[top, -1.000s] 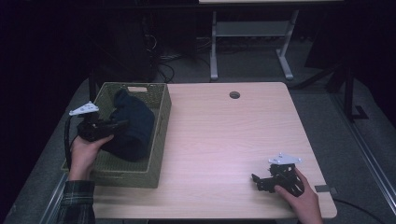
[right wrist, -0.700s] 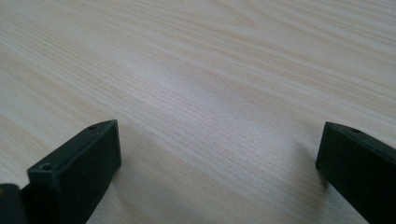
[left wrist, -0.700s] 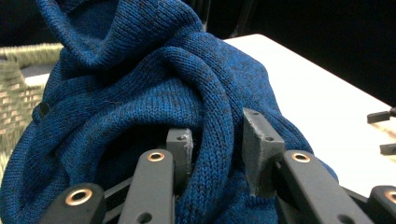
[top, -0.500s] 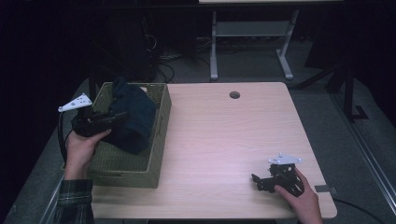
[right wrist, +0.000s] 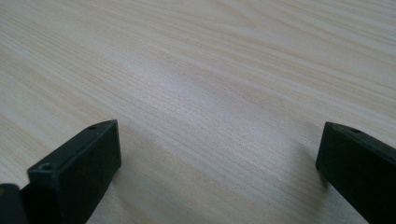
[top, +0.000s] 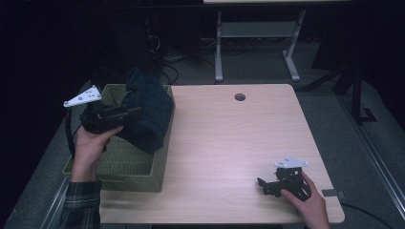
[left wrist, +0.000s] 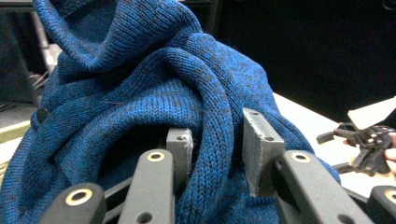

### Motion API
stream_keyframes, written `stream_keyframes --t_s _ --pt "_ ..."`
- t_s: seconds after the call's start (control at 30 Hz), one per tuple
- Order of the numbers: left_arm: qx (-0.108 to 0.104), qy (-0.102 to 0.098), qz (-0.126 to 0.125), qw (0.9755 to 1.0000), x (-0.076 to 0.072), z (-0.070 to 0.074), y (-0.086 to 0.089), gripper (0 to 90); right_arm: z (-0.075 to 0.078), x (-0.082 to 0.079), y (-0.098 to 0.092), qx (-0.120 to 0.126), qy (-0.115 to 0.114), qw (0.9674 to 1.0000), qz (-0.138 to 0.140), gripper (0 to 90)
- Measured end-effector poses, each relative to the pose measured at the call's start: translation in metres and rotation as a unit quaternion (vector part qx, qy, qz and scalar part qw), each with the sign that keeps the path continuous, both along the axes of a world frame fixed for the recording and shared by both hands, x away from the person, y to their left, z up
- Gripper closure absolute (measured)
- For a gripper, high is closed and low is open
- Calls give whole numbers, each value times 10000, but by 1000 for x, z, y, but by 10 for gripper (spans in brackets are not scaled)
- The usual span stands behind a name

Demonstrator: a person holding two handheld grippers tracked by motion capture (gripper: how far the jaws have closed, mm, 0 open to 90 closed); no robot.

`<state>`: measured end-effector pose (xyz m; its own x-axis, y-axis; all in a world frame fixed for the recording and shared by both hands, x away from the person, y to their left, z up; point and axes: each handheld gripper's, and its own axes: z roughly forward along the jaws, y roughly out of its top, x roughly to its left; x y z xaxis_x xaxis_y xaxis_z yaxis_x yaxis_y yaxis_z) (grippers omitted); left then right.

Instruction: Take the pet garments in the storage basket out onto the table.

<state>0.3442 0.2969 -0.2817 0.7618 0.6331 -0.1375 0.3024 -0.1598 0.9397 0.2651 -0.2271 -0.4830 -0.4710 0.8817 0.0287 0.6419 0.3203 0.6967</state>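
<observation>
A dark blue knitted sweater (top: 145,107) hangs bunched above the green woven basket (top: 119,162) at the table's left side. My left gripper (top: 131,113) is shut on a fold of the sweater (left wrist: 140,88); in the left gripper view the knit is pinched between its two jaws (left wrist: 217,154). The sweater's lower part still drapes over the basket's right wall. My right gripper (top: 261,183) rests low on the table near the front right corner, open, with bare wood between its jaws (right wrist: 217,154).
The light wooden table (top: 229,143) has a round cable hole (top: 239,97) near its back edge. A white desk frame (top: 258,43) stands on the floor behind. In the left gripper view the right gripper (left wrist: 369,140) appears far off at the right.
The left gripper has lifted the sweater up out of the basket and carried it toward the basket's back right. The right gripper has stayed put.
</observation>
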Motion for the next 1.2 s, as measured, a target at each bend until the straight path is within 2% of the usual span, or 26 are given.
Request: stream_keyframes --t_s 0.5,1.2 --pt "-48 -172 -497 9986 2 11 -49 666 0 0 0 -2 -4 10000 6 0" --pt "56 -102 -1105 9938 8 4 -112 667 0 0 0 6 8 10000 -2 0"
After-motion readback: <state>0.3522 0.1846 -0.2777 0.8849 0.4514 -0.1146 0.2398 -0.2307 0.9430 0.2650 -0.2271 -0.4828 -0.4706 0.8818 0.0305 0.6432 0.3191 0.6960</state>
